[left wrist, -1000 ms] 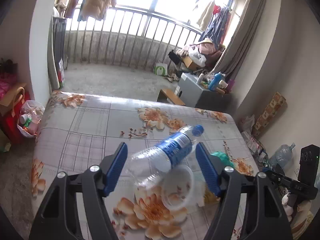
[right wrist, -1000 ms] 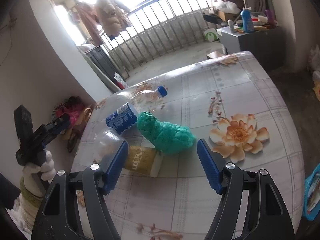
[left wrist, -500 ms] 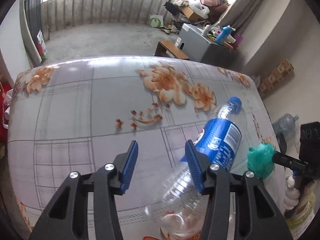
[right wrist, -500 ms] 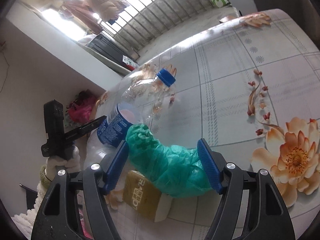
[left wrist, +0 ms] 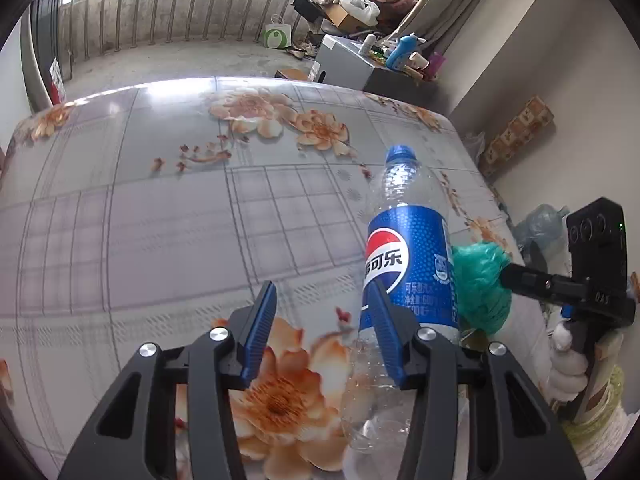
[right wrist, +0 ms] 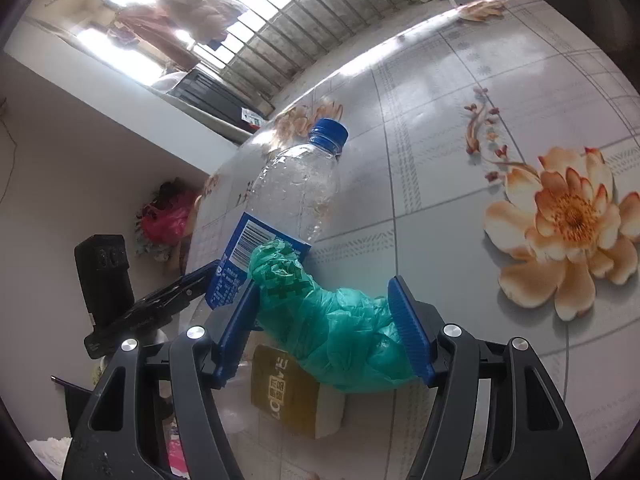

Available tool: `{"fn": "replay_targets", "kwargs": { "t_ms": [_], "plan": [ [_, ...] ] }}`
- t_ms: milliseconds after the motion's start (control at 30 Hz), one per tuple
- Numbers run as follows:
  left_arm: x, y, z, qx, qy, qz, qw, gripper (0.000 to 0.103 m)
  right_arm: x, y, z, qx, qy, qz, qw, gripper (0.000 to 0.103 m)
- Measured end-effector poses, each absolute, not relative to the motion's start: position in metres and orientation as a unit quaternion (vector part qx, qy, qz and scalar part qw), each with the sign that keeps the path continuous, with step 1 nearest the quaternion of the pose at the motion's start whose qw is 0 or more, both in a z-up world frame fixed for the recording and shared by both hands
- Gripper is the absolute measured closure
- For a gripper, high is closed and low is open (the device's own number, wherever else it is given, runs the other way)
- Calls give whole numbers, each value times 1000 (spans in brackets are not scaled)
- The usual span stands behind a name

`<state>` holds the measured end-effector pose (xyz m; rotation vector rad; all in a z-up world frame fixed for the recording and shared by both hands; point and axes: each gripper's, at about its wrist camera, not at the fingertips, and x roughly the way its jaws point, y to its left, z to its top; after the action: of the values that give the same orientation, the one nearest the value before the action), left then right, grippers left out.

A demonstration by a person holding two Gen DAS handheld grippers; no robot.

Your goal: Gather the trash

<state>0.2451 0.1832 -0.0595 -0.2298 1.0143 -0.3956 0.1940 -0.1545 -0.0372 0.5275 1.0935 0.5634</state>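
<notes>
Table (left wrist: 120, 220) far half w/ room

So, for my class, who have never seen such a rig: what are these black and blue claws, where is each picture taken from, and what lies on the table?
There is no robot. A person holds a two-finger gripper in each hand, and each one has a wide-angle camera looking along its blue-padded fingers. One picture looks out from the left gripper, the other from the right gripper.

On the flower-patterned table lie an empty clear plastic cola bottle with a blue label, a crumpled green plastic bag and a small yellow carton.

The left gripper's jaws have just been closing with nothing between them; the bottle lies beside them. The right gripper's jaws have just been closing around the bag; whether they pinch it yet is unclear.
</notes>
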Motion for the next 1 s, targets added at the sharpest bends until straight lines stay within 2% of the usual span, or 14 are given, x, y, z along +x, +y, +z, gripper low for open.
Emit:
{"fn": "replay_targets", "kwargs": {
  "t_ms": [367, 600, 800, 1000],
  "plan": [
    [208, 168, -55, -143, 475, -216, 841, 58, 146, -180, -36, 273, 521, 221, 778, 41],
    [201, 180, -54, -163, 464, -197, 848, 55, 150, -176, -30, 260, 520, 214, 785, 40],
    [166, 207, -36, -189, 424, -180, 867, 44, 144, -180, -32, 255, 518, 219, 786, 38],
    [121, 220, -20, -221, 392, -222, 865, 21, 141, -186, -32, 261, 516, 218, 786, 36]
  ]
}}
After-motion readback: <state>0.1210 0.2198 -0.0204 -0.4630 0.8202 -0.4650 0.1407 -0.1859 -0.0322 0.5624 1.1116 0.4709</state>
